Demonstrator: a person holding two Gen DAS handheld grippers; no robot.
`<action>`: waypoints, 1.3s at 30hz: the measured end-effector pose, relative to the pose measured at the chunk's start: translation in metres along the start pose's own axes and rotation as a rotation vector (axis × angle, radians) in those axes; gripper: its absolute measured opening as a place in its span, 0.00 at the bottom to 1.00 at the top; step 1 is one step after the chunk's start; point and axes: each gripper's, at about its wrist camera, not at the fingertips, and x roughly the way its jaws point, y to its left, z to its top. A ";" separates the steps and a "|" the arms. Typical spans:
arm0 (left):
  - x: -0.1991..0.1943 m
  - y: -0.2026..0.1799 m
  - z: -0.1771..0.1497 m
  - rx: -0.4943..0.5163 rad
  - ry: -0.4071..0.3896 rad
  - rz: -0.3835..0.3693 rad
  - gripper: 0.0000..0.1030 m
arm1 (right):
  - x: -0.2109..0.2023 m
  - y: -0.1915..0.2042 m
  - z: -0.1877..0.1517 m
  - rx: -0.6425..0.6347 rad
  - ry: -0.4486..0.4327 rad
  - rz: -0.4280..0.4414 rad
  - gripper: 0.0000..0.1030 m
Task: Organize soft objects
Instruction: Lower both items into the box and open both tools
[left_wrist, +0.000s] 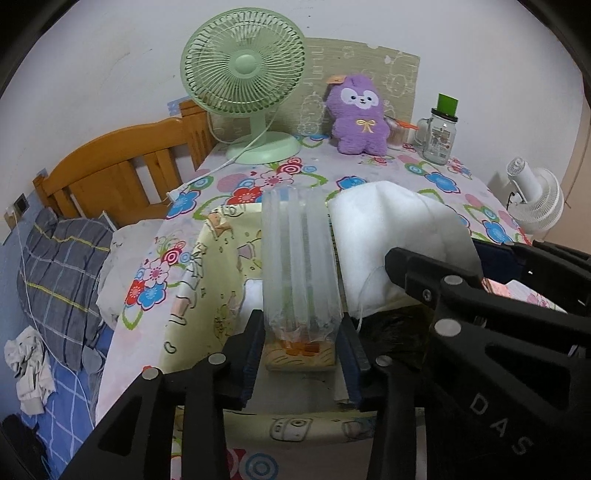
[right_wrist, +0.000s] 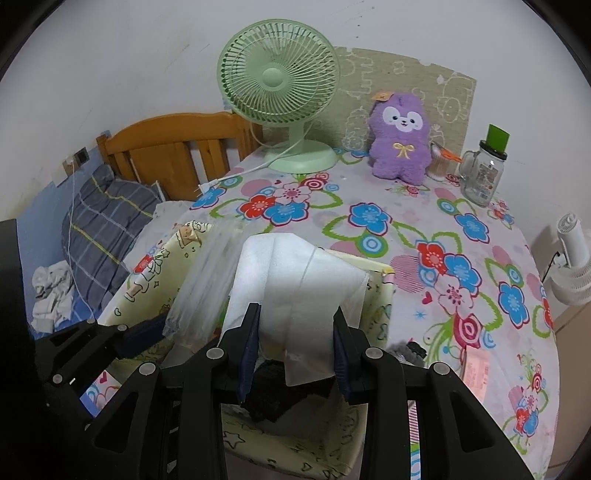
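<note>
A yellow cartoon-print fabric box (left_wrist: 218, 266) stands on the flowered tablecloth (left_wrist: 280, 173). A clear plastic bag of pale tubes (left_wrist: 301, 258) stands upright in the box, between the fingers of my left gripper (left_wrist: 303, 354). The jaws are open, with the pads just beside the bag's lower end. My right gripper (right_wrist: 297, 347) is shut on a white folded foam sheet (right_wrist: 299, 280) held over the box (right_wrist: 384, 295). Something dark and furry (right_wrist: 269, 402) lies in the box under the sheet. In the left wrist view the right gripper (left_wrist: 476, 258) is close on the right, with the sheet (left_wrist: 391, 221).
At the back of the table stand a green fan (left_wrist: 243, 77), a purple plush toy (left_wrist: 360, 114) and a glass jar mug (left_wrist: 439, 136). A white fan (left_wrist: 535, 199) is off the right edge. A wooden headboard (left_wrist: 122, 173) and pillow (left_wrist: 62, 266) lie left. A pink card (right_wrist: 476, 369) lies near me.
</note>
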 end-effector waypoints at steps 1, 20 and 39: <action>0.000 0.001 0.000 -0.003 0.000 0.002 0.41 | 0.001 0.001 0.000 -0.004 0.002 0.001 0.37; -0.004 0.004 0.002 0.005 -0.026 -0.007 0.68 | 0.000 0.008 0.000 -0.044 -0.013 -0.059 0.78; -0.023 -0.024 0.002 0.038 -0.062 -0.028 0.79 | -0.033 -0.017 -0.012 -0.009 -0.065 -0.101 0.86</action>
